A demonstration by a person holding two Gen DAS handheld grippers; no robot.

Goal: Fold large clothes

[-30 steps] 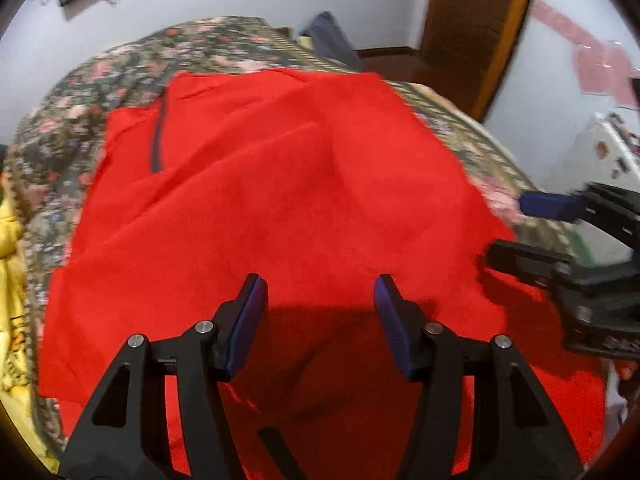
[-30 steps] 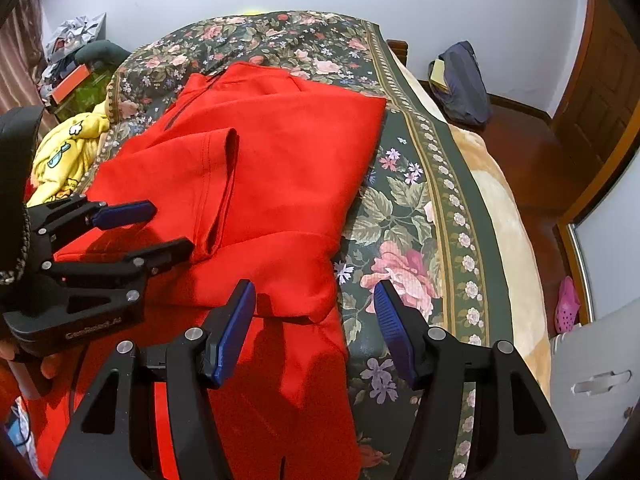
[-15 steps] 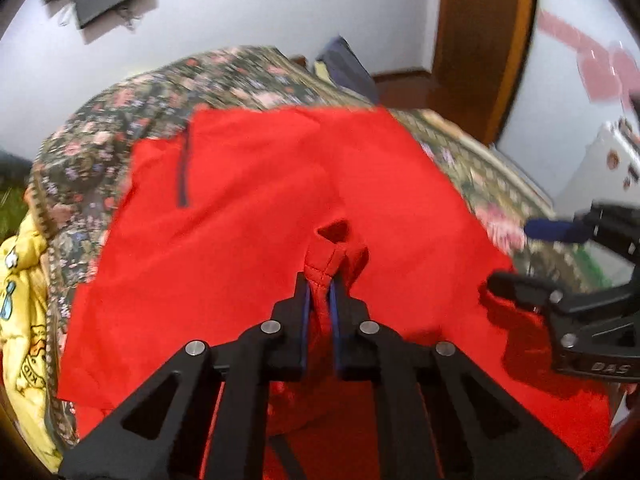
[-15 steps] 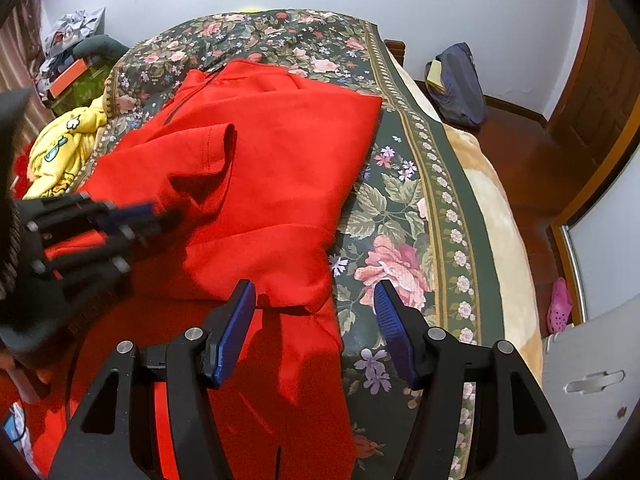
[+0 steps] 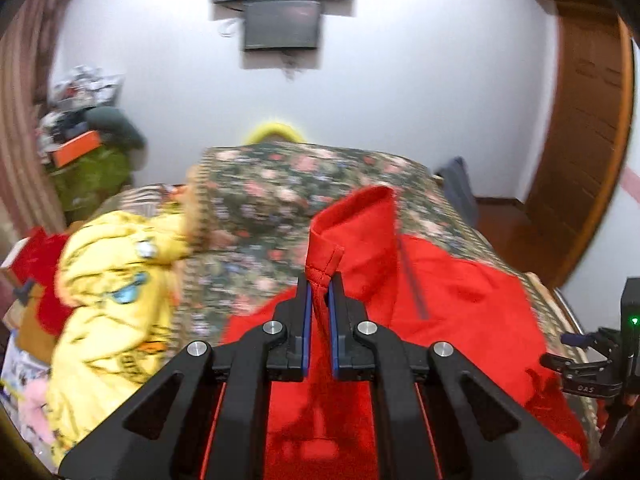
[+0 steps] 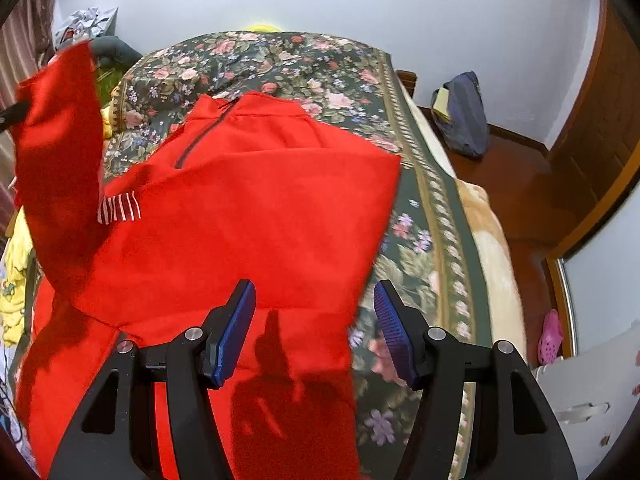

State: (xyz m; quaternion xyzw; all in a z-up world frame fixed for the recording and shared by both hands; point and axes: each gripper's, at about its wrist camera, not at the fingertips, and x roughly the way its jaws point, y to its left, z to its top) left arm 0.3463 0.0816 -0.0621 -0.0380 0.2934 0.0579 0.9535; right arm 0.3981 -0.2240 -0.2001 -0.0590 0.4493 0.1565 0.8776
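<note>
A large red garment (image 6: 248, 216) with a dark zip at the neck lies spread on the floral bedspread (image 6: 304, 64). My left gripper (image 5: 319, 292) is shut on the hemmed cuff of its red sleeve (image 5: 352, 236) and holds it lifted above the bed. In the right wrist view the raised sleeve (image 6: 60, 152) hangs at the far left. My right gripper (image 6: 314, 308) is open and empty, hovering over the garment's lower right edge. It also shows in the left wrist view (image 5: 576, 348) at the far right.
A yellow printed garment (image 5: 112, 300) lies on the bed's left side. A cluttered pile (image 5: 80, 136) stands in the back left corner. A dark bag (image 6: 460, 116) sits on the floor right of the bed, near a wooden door (image 6: 600, 120). A screen (image 5: 282, 24) hangs on the wall.
My left gripper closed on the red sleeve and lifted it up and to the left, off the garment's body. My right gripper stayed open and shifted slightly over the lower hem.
</note>
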